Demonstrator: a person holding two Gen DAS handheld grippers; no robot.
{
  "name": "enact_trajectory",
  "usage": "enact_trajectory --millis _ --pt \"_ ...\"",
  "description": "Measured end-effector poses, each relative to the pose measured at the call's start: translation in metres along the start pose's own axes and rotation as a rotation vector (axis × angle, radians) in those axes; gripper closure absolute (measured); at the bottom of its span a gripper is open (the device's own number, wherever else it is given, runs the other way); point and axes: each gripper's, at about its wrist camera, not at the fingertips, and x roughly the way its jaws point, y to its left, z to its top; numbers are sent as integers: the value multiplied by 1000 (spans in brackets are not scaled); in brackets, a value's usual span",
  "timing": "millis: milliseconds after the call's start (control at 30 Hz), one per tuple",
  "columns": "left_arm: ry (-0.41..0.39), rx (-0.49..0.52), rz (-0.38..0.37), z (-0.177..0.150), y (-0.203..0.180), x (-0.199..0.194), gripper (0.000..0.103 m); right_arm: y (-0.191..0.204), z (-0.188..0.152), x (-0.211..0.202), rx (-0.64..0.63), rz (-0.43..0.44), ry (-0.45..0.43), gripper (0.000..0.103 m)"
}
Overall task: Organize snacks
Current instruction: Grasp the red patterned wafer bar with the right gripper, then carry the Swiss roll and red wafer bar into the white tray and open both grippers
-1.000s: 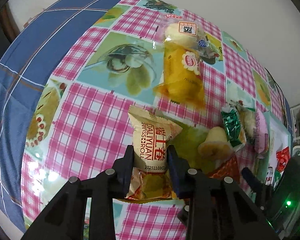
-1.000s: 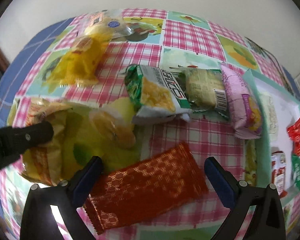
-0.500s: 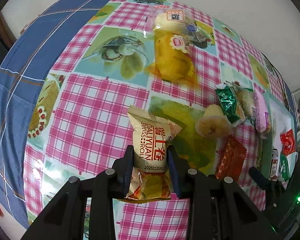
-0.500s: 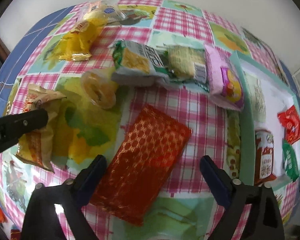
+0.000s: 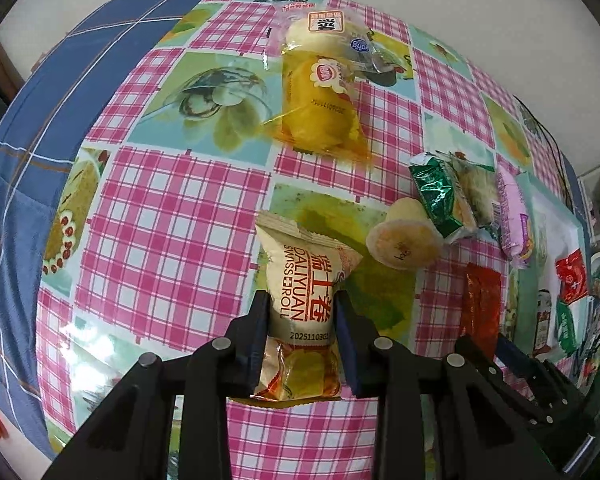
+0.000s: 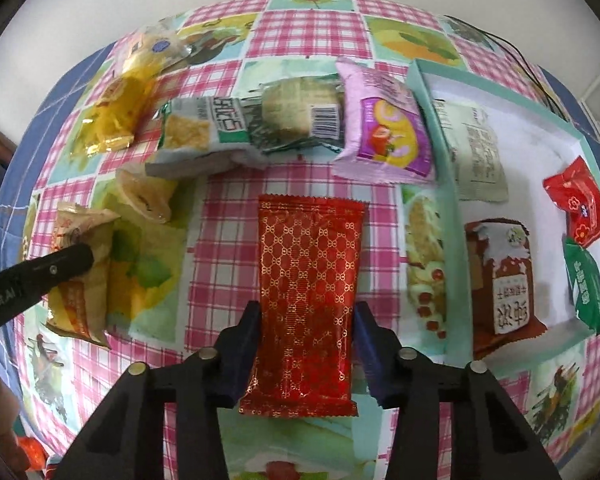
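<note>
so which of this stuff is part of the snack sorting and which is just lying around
Job:
- Swiss roll pack in left gripper
- red foil pack in right gripper
- teal tray
- purple pack

Lying about:
- black cable
- checked tablecloth

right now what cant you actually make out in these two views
- Lower end of the swiss roll pack: left wrist view, hidden between and behind the left gripper fingers.
- Whether the right gripper truly pinches the red foil pack: right wrist view, contact edges are covered by the pack.
- Near corner of the teal tray: right wrist view, warped by fisheye.
- Small print on the brown packet: too small.
</note>
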Motion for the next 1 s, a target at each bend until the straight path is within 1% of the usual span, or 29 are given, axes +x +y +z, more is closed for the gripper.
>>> enact_trajectory --millis 100,133,200,300,333,433,567,700,833,1000 --pt "-19 -9 -12 2 -1 -4 71 -11 1 -2 9 5 3 56" --pt "-35 -9 -9 2 -3 -9 72 -9 7 -1 12 10 4 56" --pt "-59 -11 -7 1 -6 -15 72 -18 10 -5 21 27 -4 56" --pt "-85 -14 -13 -1 -10 -23 72 -23 11 -21 25 43 -23 56" --pt "-90 -16 -13 -1 -12 -25 72 -19 5 -30 28 47 -32 56" --pt "-115 -25 -23 -2 -14 -33 73 -25 2 -46 34 67 -62 56" --pt "-165 -23 -9 -2 -19 -48 73 -30 -1 -65 34 80 -92 56" --pt "-201 -17 -11 -3 -27 -60 73 -35 -7 -86 33 87 -117 56" --pt "-240 -4 -9 -4 -38 -73 73 -41 -6 -91 50 77 -126 56" --pt "-254 13 -1 -6 -53 -77 73 -65 -1 -89 105 69 -135 56"
